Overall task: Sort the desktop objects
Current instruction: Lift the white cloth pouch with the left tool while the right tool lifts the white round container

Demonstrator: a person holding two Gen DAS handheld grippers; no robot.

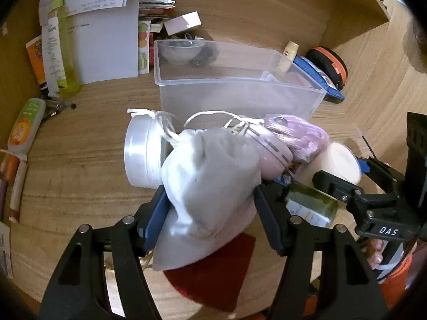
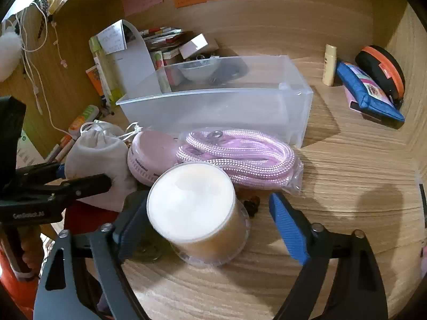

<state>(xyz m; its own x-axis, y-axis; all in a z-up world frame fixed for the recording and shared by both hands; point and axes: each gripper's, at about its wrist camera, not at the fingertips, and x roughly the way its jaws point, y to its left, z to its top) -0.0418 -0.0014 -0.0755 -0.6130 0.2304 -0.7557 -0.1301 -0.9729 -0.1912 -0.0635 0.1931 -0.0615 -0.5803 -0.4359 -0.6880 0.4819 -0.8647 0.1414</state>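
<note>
Left tongs [image 1: 210, 208] pinch the soft white drawstring pouch [image 1: 210, 176]; right tongs [image 2: 208, 213] gape around the cream-lidded clear jar [image 2: 197, 208]. Next, I reckon, pouch into the frosted plastic bin [image 1: 240, 90]

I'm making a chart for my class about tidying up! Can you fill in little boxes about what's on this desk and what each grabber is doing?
left hand-held gripper: closed on the white drawstring pouch
right hand-held gripper: open, fingers on both sides of the white-lidded jar, not squeezing it
bin: clear plastic box behind the pile, looks empty
beside the pouch: pink round case, bagged pink rope
right corner: blue pouch, orange-rimmed black case
surface: wooden desk
</note>
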